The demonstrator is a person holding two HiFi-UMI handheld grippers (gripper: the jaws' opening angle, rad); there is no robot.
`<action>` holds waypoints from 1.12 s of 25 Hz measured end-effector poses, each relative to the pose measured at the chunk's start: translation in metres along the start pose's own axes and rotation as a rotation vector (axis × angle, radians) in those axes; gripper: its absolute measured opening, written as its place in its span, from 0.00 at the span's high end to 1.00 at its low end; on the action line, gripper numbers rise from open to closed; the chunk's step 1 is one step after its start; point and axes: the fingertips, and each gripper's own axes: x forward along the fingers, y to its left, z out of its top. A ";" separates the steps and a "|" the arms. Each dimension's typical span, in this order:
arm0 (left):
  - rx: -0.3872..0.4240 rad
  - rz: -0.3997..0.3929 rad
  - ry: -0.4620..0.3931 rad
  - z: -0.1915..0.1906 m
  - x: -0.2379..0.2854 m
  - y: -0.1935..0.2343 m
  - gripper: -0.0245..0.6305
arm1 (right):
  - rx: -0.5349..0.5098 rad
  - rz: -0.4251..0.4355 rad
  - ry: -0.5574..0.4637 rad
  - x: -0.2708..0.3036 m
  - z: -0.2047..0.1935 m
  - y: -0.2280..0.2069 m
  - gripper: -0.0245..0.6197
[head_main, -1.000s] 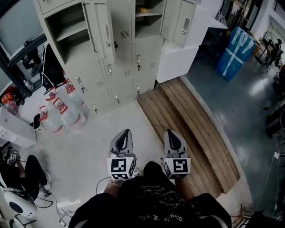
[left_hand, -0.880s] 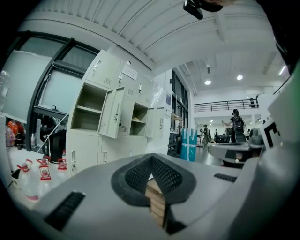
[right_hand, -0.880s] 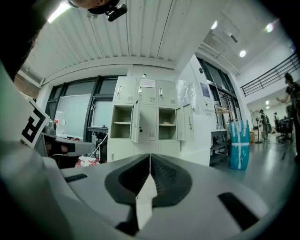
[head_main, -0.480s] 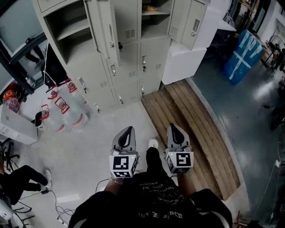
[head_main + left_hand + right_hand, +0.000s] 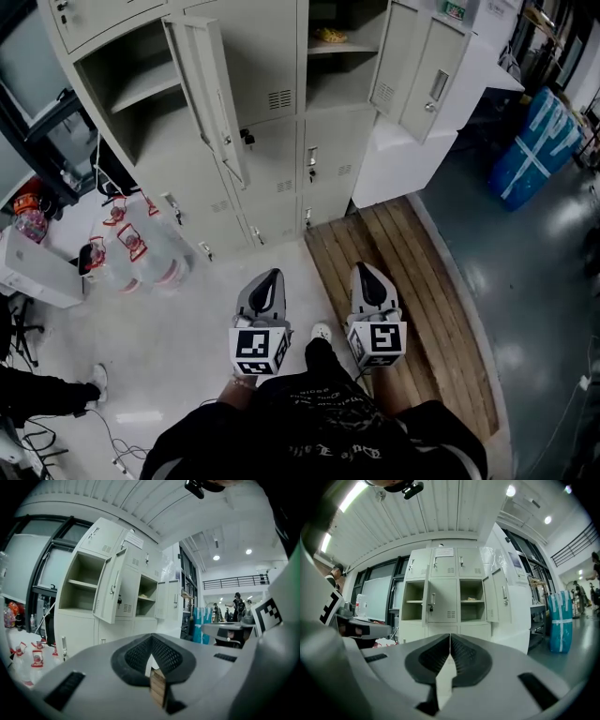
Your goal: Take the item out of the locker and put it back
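A grey locker bank (image 5: 281, 122) stands ahead with two compartments open. The right one has its door (image 5: 422, 70) swung out and holds a small yellowish item (image 5: 330, 36) on its shelf, also seen in the right gripper view as the item (image 5: 471, 600). The left open compartment (image 5: 141, 89) looks bare. My left gripper (image 5: 266, 281) and right gripper (image 5: 365, 275) are held side by side at waist height, pointing at the lockers from well short of them. Both are shut with nothing in them, as the left gripper (image 5: 151, 638) and the right gripper (image 5: 449, 638) show in their own views.
A wooden pallet (image 5: 412, 281) lies on the floor to the right. Large water bottles (image 5: 131, 248) stand left of the lockers. A white cabinet (image 5: 403, 159) and a blue wrapped stack (image 5: 534, 150) are at the right. A seated person's leg (image 5: 42, 394) is at the lower left.
The lockers have come closer and lower in the head view as the person walks towards them. Both grippers travel along, still shut and side by side.
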 end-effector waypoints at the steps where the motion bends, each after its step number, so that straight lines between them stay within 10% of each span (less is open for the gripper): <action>1: -0.004 0.005 0.002 0.003 0.012 0.000 0.95 | 0.005 0.002 0.007 0.009 0.001 -0.009 0.95; 28: -0.015 0.093 0.020 0.035 0.194 -0.003 0.95 | 0.028 0.076 -0.005 0.167 0.040 -0.133 0.95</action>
